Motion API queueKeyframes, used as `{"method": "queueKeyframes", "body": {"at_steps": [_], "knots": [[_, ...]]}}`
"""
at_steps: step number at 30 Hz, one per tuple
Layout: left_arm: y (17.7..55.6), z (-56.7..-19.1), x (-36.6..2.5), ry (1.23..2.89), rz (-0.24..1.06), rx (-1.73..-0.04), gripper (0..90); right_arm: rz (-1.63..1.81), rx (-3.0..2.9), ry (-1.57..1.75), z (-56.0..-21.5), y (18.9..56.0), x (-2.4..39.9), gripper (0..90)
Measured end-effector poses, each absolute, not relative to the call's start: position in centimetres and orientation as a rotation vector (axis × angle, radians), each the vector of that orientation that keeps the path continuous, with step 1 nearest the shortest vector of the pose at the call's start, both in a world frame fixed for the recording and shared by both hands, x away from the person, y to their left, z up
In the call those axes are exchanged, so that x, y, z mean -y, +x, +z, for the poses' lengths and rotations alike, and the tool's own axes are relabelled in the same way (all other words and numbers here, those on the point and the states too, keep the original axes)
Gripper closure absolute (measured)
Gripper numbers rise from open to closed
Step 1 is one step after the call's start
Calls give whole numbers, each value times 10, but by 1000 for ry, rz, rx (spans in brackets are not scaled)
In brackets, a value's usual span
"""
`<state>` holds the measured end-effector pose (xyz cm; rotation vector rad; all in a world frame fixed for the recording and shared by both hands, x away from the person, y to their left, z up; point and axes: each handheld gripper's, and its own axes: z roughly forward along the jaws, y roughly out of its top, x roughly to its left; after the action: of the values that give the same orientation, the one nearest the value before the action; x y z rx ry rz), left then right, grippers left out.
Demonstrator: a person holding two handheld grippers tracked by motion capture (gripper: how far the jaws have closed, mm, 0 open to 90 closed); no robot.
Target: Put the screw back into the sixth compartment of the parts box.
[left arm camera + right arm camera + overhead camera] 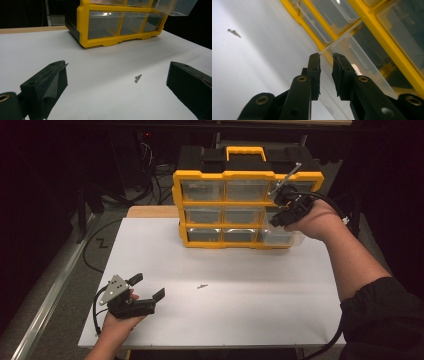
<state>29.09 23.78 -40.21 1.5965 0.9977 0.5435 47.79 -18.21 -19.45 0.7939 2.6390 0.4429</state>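
— Nearest the camera in the high view, what do you see?

— Left claw [148, 286], held low over the near left part of the white surface [240, 320], its jaws spread wide with nothing between them. In the left gripper view the two black pads stand far apart at either side of the picture.

— And what lies on the surface?

— Two small screws [137, 78] lying together, roughly in the middle of the surface, to the right of the left claw and a little farther away. In the left gripper view they sit between the spread jaws but well ahead of them, untouched.

— Where is the other claw?

— Right claw [326, 58] is up at the far right, at the yellow and black drawer cabinet [227, 175] that stands at the far edge of the surface. It is at the bottom right clear drawer [285, 237], which sticks out of the cabinet's front.

— Is it gripping the drawer?

— No. In the right gripper view its jaws are slightly parted, a narrow gap between the pads, and the tips sit just at the drawer's clear edge without pinching it.
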Motion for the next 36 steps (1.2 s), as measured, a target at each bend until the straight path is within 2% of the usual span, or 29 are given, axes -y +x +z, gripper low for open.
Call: {"method": "queueKeyframes", "body": {"at_steps": [16, 36], "knots": [[291, -402, -235, 1606, 547, -990, 38, 436, -2671, 706, -194, 434, 167, 702], [290, -401, -234, 1603, 549, -981, 39, 400, -2730, 651, -251, 398, 142, 493]]}}
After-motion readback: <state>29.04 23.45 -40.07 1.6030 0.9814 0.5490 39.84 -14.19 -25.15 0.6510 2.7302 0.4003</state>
